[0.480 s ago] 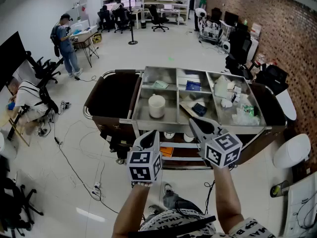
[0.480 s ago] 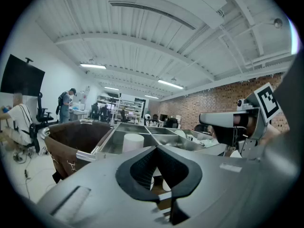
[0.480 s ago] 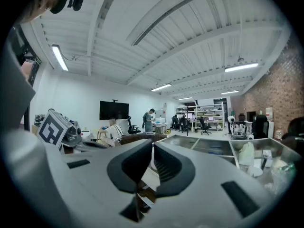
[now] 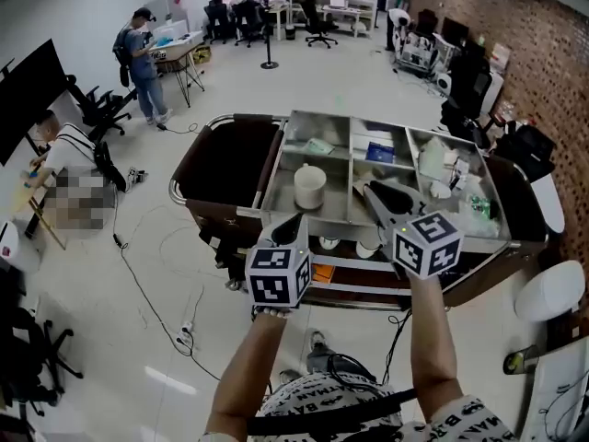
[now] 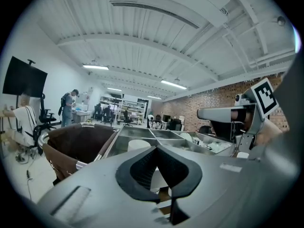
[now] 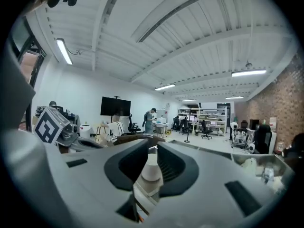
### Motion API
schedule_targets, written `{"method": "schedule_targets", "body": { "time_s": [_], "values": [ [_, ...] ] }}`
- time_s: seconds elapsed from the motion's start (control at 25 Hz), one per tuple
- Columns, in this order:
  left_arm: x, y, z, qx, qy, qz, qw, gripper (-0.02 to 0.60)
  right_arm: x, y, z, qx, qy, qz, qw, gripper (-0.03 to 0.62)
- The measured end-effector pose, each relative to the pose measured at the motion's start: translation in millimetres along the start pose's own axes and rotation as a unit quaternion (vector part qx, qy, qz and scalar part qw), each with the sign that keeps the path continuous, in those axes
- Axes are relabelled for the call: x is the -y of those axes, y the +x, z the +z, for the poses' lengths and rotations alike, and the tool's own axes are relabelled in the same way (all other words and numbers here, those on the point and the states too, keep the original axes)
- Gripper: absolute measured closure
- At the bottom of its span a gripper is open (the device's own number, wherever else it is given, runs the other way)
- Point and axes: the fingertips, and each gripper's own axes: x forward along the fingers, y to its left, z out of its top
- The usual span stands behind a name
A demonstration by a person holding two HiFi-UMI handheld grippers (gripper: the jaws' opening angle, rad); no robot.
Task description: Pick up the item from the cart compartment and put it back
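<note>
Both tongs climbed up the frame toward the cart (image 4: pixel 342 221) since the earlier look. Left tongs (image 4: pixel 296 220) were pinched together, empty, tip at the cart's near rim. Right tongs (image 4: pixel 371 191) stood a sliver apart, gripping nothing, over a middle compartment. White cup (image 4: pixel 309 186) sat upright in the near-left compartment, centre frame.

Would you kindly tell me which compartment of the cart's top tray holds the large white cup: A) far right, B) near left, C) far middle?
B: in the head view the white cup stands upright in the near left compartment of the cart, on the person's side.
</note>
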Motion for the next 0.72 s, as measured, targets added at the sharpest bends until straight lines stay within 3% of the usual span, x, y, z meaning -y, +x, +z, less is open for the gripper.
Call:
{"method": "schedule_targets", "body": {
  "time_s": [0.12, 0.16, 0.32, 0.52, 0.72],
  "values": [
    [-1, 9, 11, 0.004, 0.001, -0.002, 1.0, 0.581, 12, 15, 8, -0.012, -0.014, 0.005, 1.0, 0.511],
    [0, 12, 14, 0.004, 0.003, -0.004, 1.0, 0.581, 16, 20, 11, -0.018, -0.017, 0.009, 1.0, 0.442],
    [-1, 23, 22, -0.002, 0.011, -0.012, 0.9999, 0.581, 32, 46, 24, -0.061, -0.038, 0.033, 0.997, 0.281],
    [-13, 38, 34, -0.002, 0.016, -0.016, 0.9997, 0.581, 56, 80, 54, -0.087, -0.053, 0.043, 0.994, 0.278],
    [-27, 49, 42, -0.003, 0.02, -0.016, 0.9997, 0.581, 76, 118, 67, -0.131, -0.077, 0.047, 0.987, 0.219]
  ]
}}
